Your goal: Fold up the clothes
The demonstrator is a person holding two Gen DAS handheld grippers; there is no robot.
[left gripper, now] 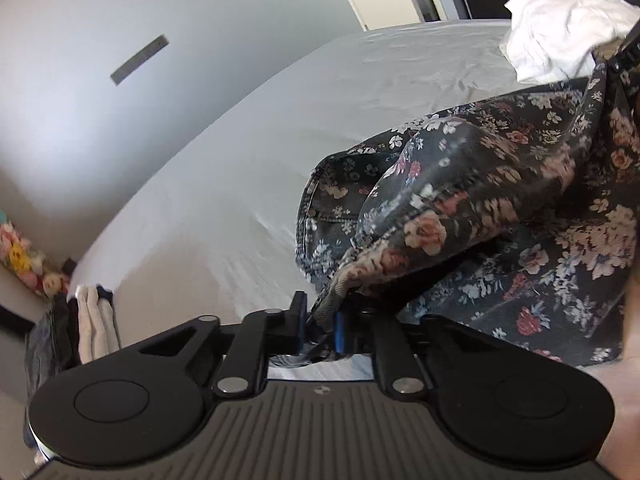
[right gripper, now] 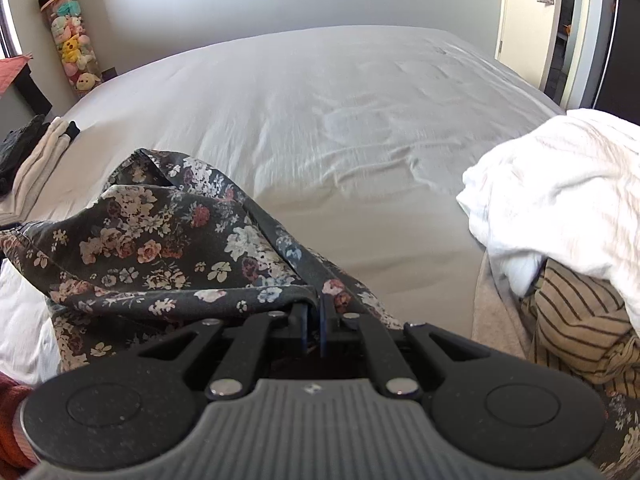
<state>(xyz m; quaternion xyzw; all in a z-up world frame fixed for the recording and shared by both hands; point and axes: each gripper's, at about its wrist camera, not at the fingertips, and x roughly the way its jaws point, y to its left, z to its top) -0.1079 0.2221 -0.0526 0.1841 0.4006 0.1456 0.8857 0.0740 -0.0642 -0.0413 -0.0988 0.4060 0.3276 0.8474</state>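
A dark floral garment (left gripper: 500,200) hangs bunched over the white bed sheet (left gripper: 240,160). My left gripper (left gripper: 320,326) is shut on a hem edge of it, and the cloth is pinched between the blue pads. In the right wrist view the same floral garment (right gripper: 160,248) drapes to the left. My right gripper (right gripper: 314,316) is shut on another edge of it, with its fingers almost together around the fabric. The cloth spans between the two grippers above the sheet (right gripper: 320,120).
A crumpled white garment (right gripper: 560,200) lies on a tan striped one (right gripper: 580,332) at the right. A stack of folded clothes (right gripper: 36,168) sits at the bed's left edge. Plush toys (right gripper: 74,44) stand in the far left corner. An orange sleeve (right gripper: 12,420) shows at the bottom left.
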